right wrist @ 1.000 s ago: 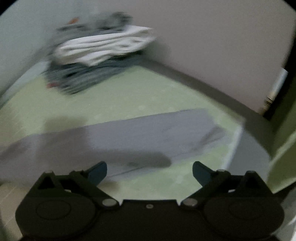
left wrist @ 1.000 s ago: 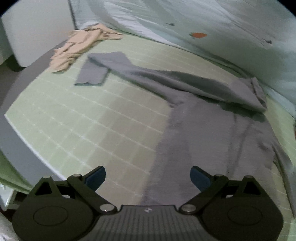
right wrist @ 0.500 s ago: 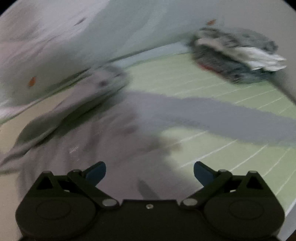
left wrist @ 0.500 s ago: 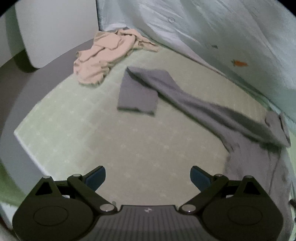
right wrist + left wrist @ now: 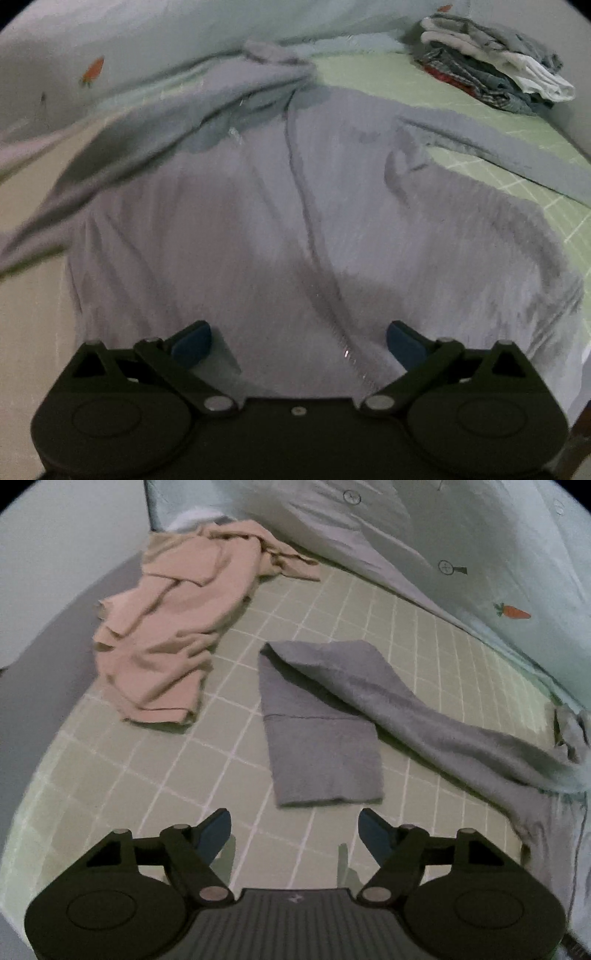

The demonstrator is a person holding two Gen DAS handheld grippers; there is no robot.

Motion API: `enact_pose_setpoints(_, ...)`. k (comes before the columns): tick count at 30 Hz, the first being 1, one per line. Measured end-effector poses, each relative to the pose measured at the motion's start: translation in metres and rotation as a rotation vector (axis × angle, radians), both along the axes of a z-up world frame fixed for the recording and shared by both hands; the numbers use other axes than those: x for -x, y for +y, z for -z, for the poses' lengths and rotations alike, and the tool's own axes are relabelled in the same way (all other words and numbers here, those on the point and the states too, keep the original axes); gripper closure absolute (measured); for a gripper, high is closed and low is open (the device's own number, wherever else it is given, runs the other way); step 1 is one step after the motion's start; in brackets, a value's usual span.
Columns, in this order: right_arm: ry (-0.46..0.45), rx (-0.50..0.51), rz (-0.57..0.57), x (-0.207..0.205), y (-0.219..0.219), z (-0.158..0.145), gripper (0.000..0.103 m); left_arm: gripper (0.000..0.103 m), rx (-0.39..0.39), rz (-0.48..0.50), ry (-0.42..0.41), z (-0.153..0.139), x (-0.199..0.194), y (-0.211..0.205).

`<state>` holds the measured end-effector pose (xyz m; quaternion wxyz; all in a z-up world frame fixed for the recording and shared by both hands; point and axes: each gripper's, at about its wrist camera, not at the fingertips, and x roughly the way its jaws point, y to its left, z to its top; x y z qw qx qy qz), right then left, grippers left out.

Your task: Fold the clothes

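Left wrist view: my left gripper [image 5: 294, 829] is spread wide with nothing between its fingers, hanging over bare green sheet [image 5: 110, 775]. Dead ahead, just past the fingertips, lies the cuff [image 5: 325, 760] of the grey top's sleeve [image 5: 406, 716]. The sleeve is doubled back on itself near its end, and its long axis runs from there away to my right, toward the body of the top at the frame's edge. A crumpled beige garment [image 5: 173, 635] sits beyond and to the left, apart from the sleeve. There is open sheet to the left of the cuff and between it and me, so my approach looks clear.

Right wrist view: my right gripper [image 5: 298, 341] is also spread and holding nothing, low over the top's body [image 5: 295, 221], which lies spread across the bed with a zip [image 5: 314, 240] running away from me. The other sleeve [image 5: 498, 147] stretches off to the right toward a stack of clothes [image 5: 495, 77] (blur hides detail).

I judge the left gripper the nearer to that cuff; the top is not fully folded.
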<state>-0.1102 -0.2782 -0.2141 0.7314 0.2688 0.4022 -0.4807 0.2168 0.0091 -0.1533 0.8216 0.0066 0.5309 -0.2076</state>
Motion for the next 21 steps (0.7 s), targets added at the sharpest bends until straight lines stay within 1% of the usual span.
enact_pose_setpoints(2, 0.017, 0.000, 0.014, -0.003, 0.004, 0.003, 0.000, 0.027, 0.013, 0.012, 0.012, 0.008, -0.009, -0.005)
enact_pose_setpoints(6, 0.007, 0.014, 0.062, -0.005, 0.006, 0.005, 0.000, 0.026, 0.017, 0.038, 0.027, 0.024, -0.023, -0.019)
enact_pose_setpoints(9, 0.008, 0.027, 0.085, -0.006, 0.008, 0.006, 0.000, 0.027, 0.014, 0.060, 0.035, 0.033, -0.027, -0.027)
enact_pose_setpoints(11, 0.008, 0.040, 0.092, -0.007, 0.011, 0.006, 0.000, 0.038, -0.002, 0.063, 0.012, 0.035, -0.025, -0.030)
enact_pose_setpoints(13, 0.005, 0.051, 0.098, -0.007, 0.014, 0.007, 0.000, 0.065, -0.023, 0.049, -0.020, 0.035, -0.022, -0.028)
enact_pose_setpoints(14, 0.004, 0.056, 0.100, -0.007, 0.015, 0.007, 0.000, 0.073, -0.028, 0.041, -0.027, 0.035, -0.022, -0.025)
enact_pose_setpoints(15, 0.002, 0.061, 0.102, -0.007, 0.016, 0.007, 0.000, 0.090, -0.017, 0.031, -0.021, 0.035, -0.023, -0.022)
enact_pose_setpoints(16, -0.003, 0.072, 0.099, -0.006, 0.018, 0.008, 0.000, 0.093, 0.008, 0.016, -0.002, 0.035, -0.024, -0.016)
enact_pose_setpoints(19, -0.019, 0.104, 0.090, -0.004, 0.023, 0.010, 0.000, 0.094, 0.074, -0.026, 0.045, 0.035, -0.025, -0.002)
enact_pose_setpoints(21, -0.029, 0.126, 0.084, -0.002, 0.026, 0.011, 0.000, 0.094, 0.085, -0.040, 0.058, 0.032, -0.021, 0.006)
